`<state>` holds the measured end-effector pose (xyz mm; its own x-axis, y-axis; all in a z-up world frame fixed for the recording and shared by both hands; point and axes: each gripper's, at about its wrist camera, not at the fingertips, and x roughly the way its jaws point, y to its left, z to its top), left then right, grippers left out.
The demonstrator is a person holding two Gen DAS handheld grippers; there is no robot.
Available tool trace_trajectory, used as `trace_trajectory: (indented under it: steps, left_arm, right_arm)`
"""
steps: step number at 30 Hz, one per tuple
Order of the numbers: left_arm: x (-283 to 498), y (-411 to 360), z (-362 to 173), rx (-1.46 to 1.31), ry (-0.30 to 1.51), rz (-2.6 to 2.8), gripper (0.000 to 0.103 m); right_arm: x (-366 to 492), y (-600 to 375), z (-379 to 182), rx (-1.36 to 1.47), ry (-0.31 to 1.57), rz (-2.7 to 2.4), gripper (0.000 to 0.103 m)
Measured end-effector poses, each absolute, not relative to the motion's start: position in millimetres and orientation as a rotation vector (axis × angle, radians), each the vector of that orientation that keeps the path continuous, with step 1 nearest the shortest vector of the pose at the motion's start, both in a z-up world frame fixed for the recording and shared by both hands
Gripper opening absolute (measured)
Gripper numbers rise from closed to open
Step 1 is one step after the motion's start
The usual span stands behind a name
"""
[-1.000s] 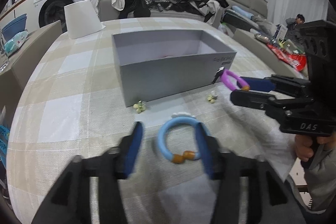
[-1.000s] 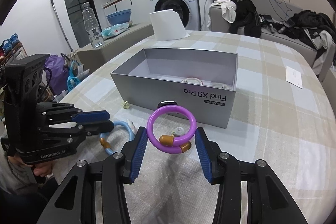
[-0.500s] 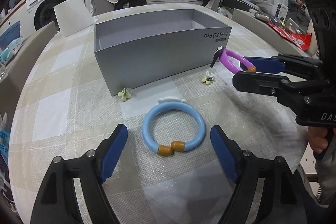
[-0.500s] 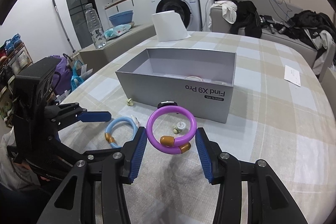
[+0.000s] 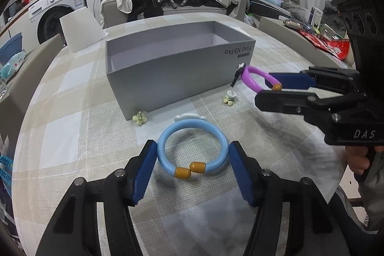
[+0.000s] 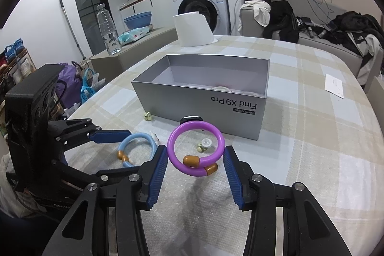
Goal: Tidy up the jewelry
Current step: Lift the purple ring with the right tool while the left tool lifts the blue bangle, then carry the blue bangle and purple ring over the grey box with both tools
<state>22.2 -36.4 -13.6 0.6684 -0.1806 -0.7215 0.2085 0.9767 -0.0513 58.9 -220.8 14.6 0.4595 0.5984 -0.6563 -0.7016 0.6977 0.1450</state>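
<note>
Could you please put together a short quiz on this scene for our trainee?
1. True or false: the purple plastic ring bracelet lies inside the grey cardboard box.
2. Which gripper has the light-blue plastic ring bracelet between its fingers?
3. The bracelets' end caps are: A silver, B ochre, C black?
Key: 1 false, the right gripper holds it raised; 2 the left gripper; 3 B.

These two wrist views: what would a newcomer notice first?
Two bright bangles stand out: the purple bangle, lifted off the table between the right gripper's pads, and the blue bangle, lying on the checked tablecloth between the left gripper's closing pads. Behind them stands the open grey phone box.
</note>
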Motion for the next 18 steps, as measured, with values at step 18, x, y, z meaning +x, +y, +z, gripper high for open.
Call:
trace_trajectory:
  steps: [18]
  left_arm:
    - [23, -24, 7, -0.022, 0.701, -0.136, 0.057]
  right_arm:
    - [59, -222, 22, -0.142, 0.714, 0.808, 0.046]
